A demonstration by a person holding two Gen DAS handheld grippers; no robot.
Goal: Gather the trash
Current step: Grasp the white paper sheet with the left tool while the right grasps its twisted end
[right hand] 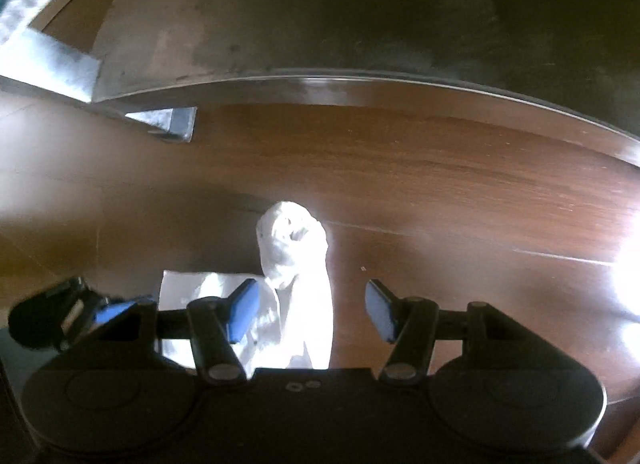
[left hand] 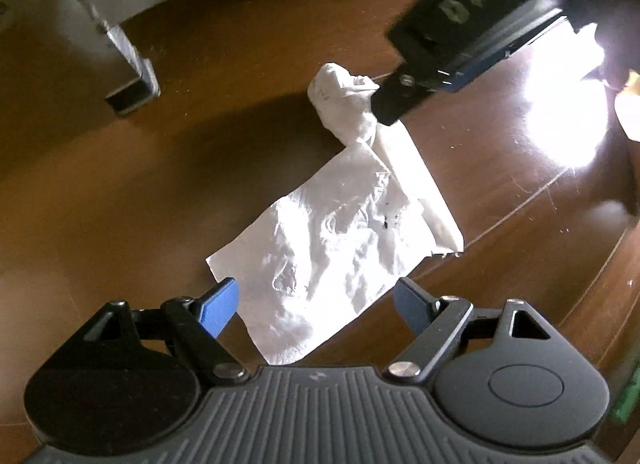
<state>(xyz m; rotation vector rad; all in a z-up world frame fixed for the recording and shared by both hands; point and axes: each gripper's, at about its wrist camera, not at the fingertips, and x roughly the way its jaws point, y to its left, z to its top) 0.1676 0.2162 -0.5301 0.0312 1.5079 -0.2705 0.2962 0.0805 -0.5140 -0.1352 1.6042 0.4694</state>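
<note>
From the left wrist, the left gripper (left hand: 316, 302) stands open over the flat end of a crumpled white paper tissue (left hand: 340, 248) lying on the glossy brown wooden floor (left hand: 160, 184). From the right wrist, the right gripper (right hand: 310, 308) is open too, its blue pads (right hand: 242, 310) straddling the tissue's twisted end without touching; a grey metal leg (right hand: 172, 122) stands beyond.

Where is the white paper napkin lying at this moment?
The white paper napkin lies on the brown wooden floor, in both wrist views, between the open left gripper and right gripper, near a metal furniture leg.
</note>
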